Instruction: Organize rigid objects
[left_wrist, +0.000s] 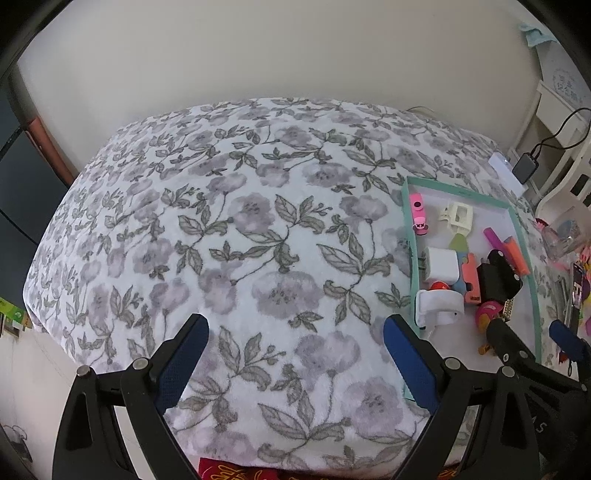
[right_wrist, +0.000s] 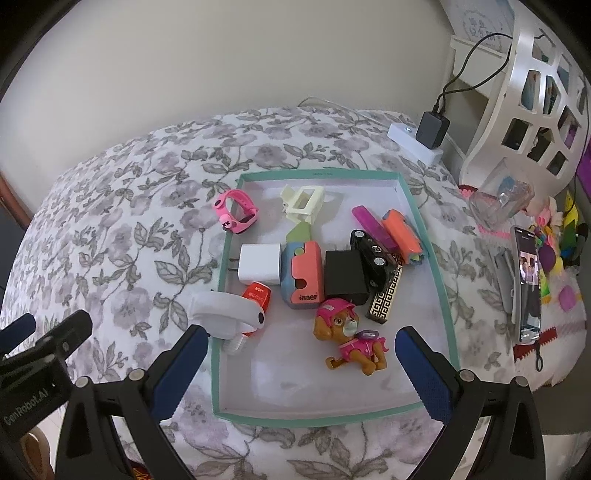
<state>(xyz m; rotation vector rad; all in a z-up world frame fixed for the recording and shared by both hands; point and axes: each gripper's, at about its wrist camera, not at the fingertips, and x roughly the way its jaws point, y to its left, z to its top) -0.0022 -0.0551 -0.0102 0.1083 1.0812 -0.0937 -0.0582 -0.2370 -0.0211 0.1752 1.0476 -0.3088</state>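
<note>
A teal-rimmed tray (right_wrist: 439, 291) lies on the floral bedspread (right_wrist: 122, 236). It holds several rigid objects: a pink toy dog (right_wrist: 351, 338), white charger (right_wrist: 258, 267), black charger (right_wrist: 345, 277), coral-and-blue block (right_wrist: 304, 275), black toy car (right_wrist: 371, 253), cream clip (right_wrist: 303, 203), purple and orange pieces (right_wrist: 400, 230). A pink watch (right_wrist: 236, 212) and a white holder (right_wrist: 225, 314) rest on the tray's left rim. My right gripper (right_wrist: 301, 354) is open and empty over the tray's near part. My left gripper (left_wrist: 295, 349) is open and empty over bare bedspread, left of the tray (left_wrist: 408, 206).
A white power strip with a black adapter (right_wrist: 430, 129) lies at the bed's far right. A phone (right_wrist: 528, 284), a clear plastic box (right_wrist: 500, 201) and colourful toys (right_wrist: 557, 254) sit right of the tray. A white cut-out headboard (right_wrist: 532, 81) stands behind.
</note>
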